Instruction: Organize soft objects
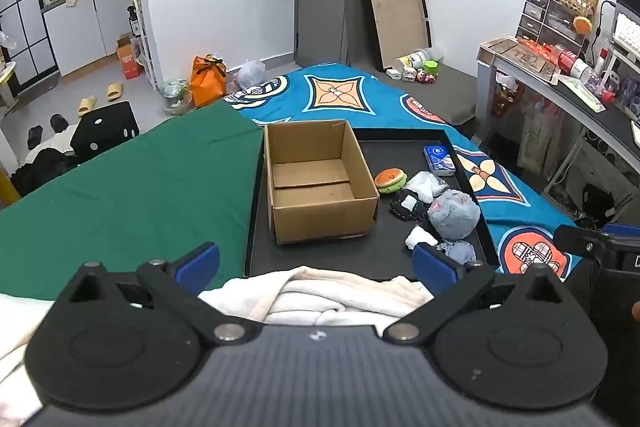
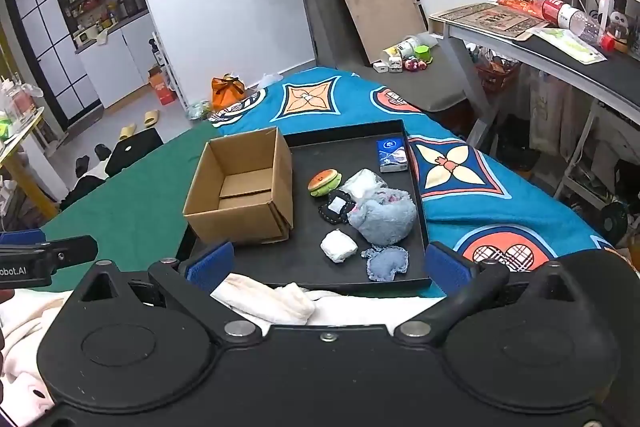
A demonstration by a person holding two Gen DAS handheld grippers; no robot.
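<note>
A black tray (image 1: pixel 370 259) (image 2: pixel 304 273) lies on the bed. In its left part stands an open, empty cardboard box (image 1: pixel 320 183) (image 2: pixel 244 187). To the box's right lie several soft things: a burger plush (image 1: pixel 390 181) (image 2: pixel 324 182), a grey fluffy plush (image 1: pixel 454 215) (image 2: pixel 384 217), a dark padded piece (image 1: pixel 408 207) (image 2: pixel 338 207), a white roll (image 1: pixel 420 238) (image 2: pixel 339 246), a blue-grey frilled pad (image 1: pixel 458 251) (image 2: pixel 386 263), a white bag (image 1: pixel 428 183) (image 2: pixel 362 183) and a blue tissue pack (image 1: pixel 440 159) (image 2: pixel 391 155). My left gripper (image 1: pixel 316 261) and right gripper (image 2: pixel 330 261) hover open before the tray's near edge, holding nothing.
A cream blanket (image 1: pixel 320 295) (image 2: pixel 272 297) is bunched under both grippers. A green cloth (image 1: pixel 132 195) covers the bed's left, a blue patterned sheet (image 1: pixel 340 95) (image 2: pixel 460 167) the rest. A desk (image 2: pixel 560 55) stands to the right, a tray lid (image 1: pixel 394 7) leans on the far wall.
</note>
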